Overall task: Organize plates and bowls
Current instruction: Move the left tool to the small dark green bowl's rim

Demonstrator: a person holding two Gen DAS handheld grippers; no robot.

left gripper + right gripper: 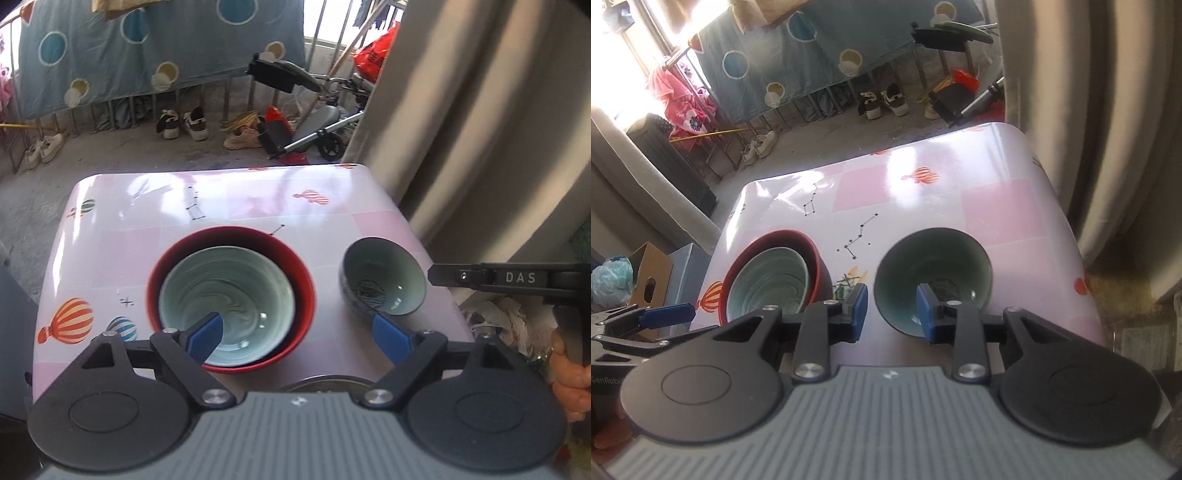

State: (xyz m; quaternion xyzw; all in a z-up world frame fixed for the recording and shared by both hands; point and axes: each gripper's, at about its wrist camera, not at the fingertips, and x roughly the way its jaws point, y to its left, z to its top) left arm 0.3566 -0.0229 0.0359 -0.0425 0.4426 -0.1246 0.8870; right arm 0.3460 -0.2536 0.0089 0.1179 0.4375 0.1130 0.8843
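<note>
Now the small green bowl [932, 275] sits alone near the desk's [1004, 206] right edge, apart from the pale bowl [227, 306] nested in the red bowl [231, 299] toward the left edge. Empty, the right gripper [892, 314] is narrowly parted, one finger over the small bowl's near rim, and should straddle that rim squarely. Wide and empty, the left gripper [297, 334] can steady the stack.

My surface [229, 206] wears a glossy pink-checked cover printed with balloons. On it sits a red bowl [303, 280] with a pale green bowl [227, 291] nested inside; beside them, apart, stands a smaller green bowl [384, 280].
</note>
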